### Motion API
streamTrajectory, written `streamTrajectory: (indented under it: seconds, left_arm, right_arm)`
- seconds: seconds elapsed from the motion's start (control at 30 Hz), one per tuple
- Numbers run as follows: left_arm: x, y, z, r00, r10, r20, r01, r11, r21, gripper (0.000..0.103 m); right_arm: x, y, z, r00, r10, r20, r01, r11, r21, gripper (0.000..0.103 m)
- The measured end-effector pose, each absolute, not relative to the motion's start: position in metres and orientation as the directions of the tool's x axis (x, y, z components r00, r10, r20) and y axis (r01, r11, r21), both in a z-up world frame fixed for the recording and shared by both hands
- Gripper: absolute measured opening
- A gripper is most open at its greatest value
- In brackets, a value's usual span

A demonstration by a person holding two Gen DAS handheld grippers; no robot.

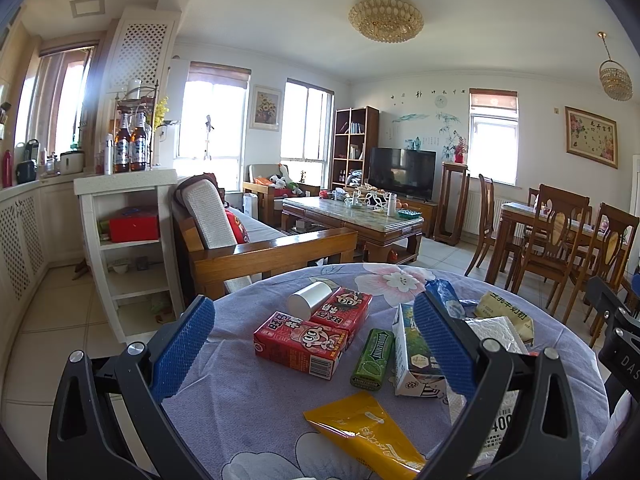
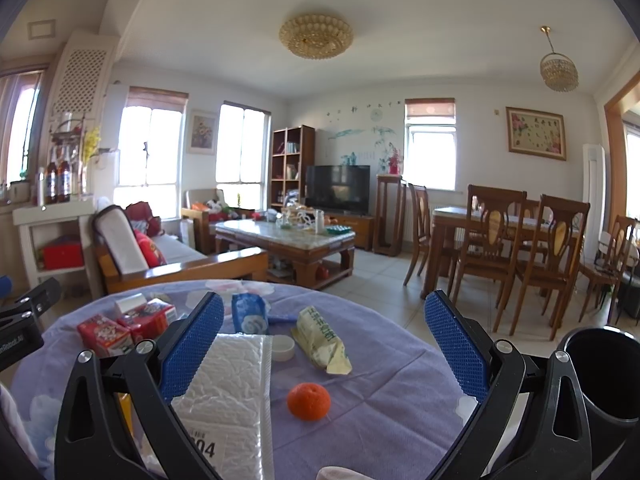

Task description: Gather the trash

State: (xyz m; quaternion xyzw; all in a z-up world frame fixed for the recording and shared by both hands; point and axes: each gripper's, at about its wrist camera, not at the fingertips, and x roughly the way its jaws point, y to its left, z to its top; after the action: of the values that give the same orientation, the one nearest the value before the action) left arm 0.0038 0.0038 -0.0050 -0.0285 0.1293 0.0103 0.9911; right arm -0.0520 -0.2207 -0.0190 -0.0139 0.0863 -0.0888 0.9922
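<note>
A round table with a purple floral cloth (image 1: 248, 412) holds trash. In the left wrist view: two red drink cartons (image 1: 300, 344), a silver can on its side (image 1: 310, 300), a green gum pack (image 1: 373, 356), a white-green carton (image 1: 412, 356), a yellow pouch (image 1: 364, 436), a blue wrapper (image 1: 444, 292). My left gripper (image 1: 316, 344) is open above the cartons, empty. In the right wrist view: a white bubble mailer (image 2: 228, 396), an orange (image 2: 309, 400), a pale yellow wrapper (image 2: 324, 340), a white lid (image 2: 283, 347). My right gripper (image 2: 324, 344) is open and empty above them.
A black bin (image 2: 604, 384) stands at the table's right edge. Beyond the table are a wooden sofa (image 1: 248, 248), a coffee table (image 1: 352, 220), dining chairs (image 1: 560, 240) and a white shelf (image 1: 128, 240) on a tiled floor.
</note>
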Motion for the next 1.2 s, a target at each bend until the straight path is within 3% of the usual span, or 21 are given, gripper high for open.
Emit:
streamTrajectory:
  seconds: [1.2]
  left_arm:
    - [0.0058,0.0062,-0.0069,0.964,0.011,-0.266,-0.027,0.998,-0.059,0.098]
  right_arm:
    - [-0.0489,-0.2250,-0.0239,0.966,-0.168,-0.197,0.168,0.986,-0.020,0.099]
